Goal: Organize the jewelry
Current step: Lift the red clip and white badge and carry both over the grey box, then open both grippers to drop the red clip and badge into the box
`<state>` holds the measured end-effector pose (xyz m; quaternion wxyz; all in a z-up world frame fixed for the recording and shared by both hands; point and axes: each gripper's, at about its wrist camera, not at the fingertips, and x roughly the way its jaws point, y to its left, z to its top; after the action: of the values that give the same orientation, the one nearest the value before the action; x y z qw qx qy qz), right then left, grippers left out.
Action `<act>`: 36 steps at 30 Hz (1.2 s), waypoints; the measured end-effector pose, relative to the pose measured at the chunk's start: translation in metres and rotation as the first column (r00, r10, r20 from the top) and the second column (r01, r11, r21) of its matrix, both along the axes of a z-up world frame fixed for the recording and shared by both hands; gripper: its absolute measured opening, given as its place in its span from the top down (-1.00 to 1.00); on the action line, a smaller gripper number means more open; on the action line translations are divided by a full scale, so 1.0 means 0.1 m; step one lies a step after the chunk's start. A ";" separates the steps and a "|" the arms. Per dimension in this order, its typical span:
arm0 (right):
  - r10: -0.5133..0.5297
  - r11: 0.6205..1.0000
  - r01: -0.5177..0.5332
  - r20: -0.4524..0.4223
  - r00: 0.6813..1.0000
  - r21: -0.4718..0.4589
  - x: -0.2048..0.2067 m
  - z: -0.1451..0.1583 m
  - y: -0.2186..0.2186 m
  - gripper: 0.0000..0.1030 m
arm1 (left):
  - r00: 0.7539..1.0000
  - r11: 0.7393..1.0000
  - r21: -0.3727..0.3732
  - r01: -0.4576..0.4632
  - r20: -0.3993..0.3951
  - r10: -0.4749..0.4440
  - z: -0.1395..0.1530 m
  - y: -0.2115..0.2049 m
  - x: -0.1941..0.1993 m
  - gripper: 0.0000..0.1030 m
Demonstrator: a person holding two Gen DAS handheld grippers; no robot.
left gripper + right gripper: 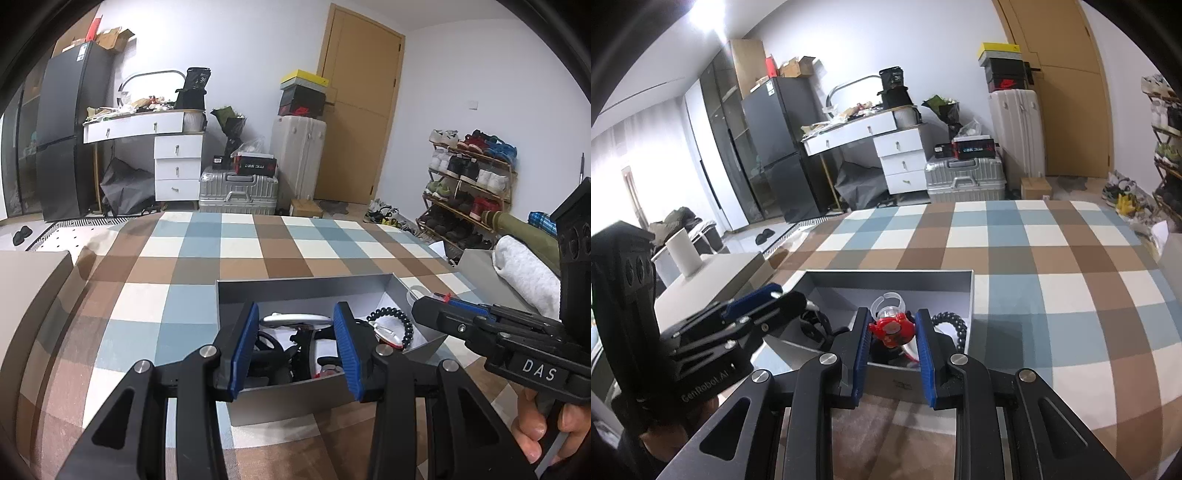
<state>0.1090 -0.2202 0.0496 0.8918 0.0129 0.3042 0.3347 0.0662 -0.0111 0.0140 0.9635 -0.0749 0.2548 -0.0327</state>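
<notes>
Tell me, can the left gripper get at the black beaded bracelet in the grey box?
Probably yes: the black beaded bracelet lies uncovered in the open grey box, though the right gripper hovers close beside it.

the right tool (892,332) grips a red toy watch (892,329) over the grey box (886,276) on the checked bed (1052,258).

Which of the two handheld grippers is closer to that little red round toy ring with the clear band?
Right. The right gripper has the red round toy ring between its blue pads over the grey box. The left gripper hovers over the box's other end.
</notes>
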 end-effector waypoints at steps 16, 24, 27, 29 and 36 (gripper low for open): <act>-0.009 0.999 0.008 -0.020 1.000 -0.047 0.09 -0.12 0.17 0.53 | 1.000 0.999 0.042 -0.019 -0.017 0.020 -0.01 -0.05 0.03 0.30; -0.027 0.998 0.025 -0.029 0.999 -0.057 0.14 -0.14 0.20 0.53 | 0.999 0.999 0.044 -0.016 -0.029 0.017 -0.03 -0.05 0.03 0.30; -0.023 0.997 0.021 -0.032 0.999 -0.070 0.15 -0.15 0.21 0.52 | 0.999 0.999 0.046 -0.014 -0.031 0.015 -0.02 -0.06 0.03 0.30; -0.022 0.997 0.020 -0.030 0.999 -0.077 0.14 -0.16 0.22 0.47 | 0.999 0.999 0.052 -0.013 -0.029 0.014 -0.02 -0.08 0.02 0.30; -0.047 0.997 0.047 -0.014 0.999 -0.056 0.12 -0.11 0.14 0.13 | 0.999 0.999 0.051 -0.015 -0.030 0.016 -0.03 -0.08 0.02 0.30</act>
<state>0.1210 -0.2058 0.0391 0.8970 -0.0024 0.3200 0.3049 0.0686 -0.0192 0.0115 0.9613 -0.0527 0.2697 -0.0177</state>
